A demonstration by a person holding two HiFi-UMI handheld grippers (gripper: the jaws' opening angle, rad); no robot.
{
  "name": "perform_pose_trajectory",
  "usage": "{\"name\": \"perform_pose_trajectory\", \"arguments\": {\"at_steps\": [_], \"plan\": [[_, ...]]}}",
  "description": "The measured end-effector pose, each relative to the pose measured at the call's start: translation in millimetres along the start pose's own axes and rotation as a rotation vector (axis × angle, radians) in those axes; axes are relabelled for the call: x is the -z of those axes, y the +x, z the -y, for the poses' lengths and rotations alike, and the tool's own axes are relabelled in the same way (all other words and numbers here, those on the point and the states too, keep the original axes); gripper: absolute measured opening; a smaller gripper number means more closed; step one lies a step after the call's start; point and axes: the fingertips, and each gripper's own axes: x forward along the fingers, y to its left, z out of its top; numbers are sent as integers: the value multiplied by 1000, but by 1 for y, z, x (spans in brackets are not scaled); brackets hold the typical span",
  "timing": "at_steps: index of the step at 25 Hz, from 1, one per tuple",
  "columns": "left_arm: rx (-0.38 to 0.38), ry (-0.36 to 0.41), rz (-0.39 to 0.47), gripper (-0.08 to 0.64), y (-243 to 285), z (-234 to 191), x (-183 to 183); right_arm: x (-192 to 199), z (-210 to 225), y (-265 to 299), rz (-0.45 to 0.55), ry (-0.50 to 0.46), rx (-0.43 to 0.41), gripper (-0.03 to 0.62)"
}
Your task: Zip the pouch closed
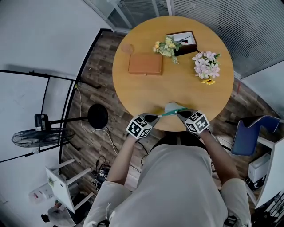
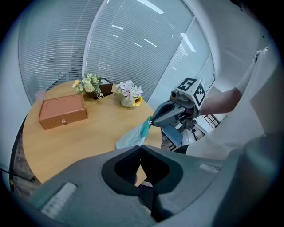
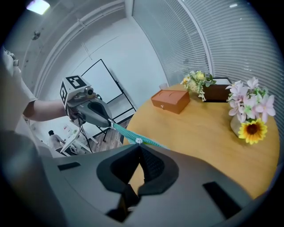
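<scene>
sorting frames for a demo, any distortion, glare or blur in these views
Head view: fisheye bends straight lines around the table; light even, all sharp. Left gripper view: dark round vignette, bright blinds behind, pouch clear, left gripper fills the bottom. Right gripper view: same vignette, lamp glares top left, flowers sharp.

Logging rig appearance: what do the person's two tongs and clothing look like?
Both the left tongs and the right tongs are grey moulded shells with dark inner faces. Each carries a cube of black-and-white square markers. The person wears a pale grey short-sleeved shirt.
</scene>
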Motion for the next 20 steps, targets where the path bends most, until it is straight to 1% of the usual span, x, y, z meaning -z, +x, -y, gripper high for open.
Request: {"name": "perform_pose_trajectory", "arguments": {"at_steps": [6,11,13,17,20], "plan": [[-22,-43,28,18,-7,1,5,6,5,-14,-15,-38,28,5],[-43,-64,42,18,-14,2,13,8,10,-26,-5,-34,54,5],[-47,-77,56,18,-19,1,15,6,9,-28,1,-33,48,5],[-61,-89,66,18,-21,0,18,5,6,-27,-8,-67,45,5],[-70,-93,71,18,-26,0,21,7,10,-28,-8,-46,46,5]]}}
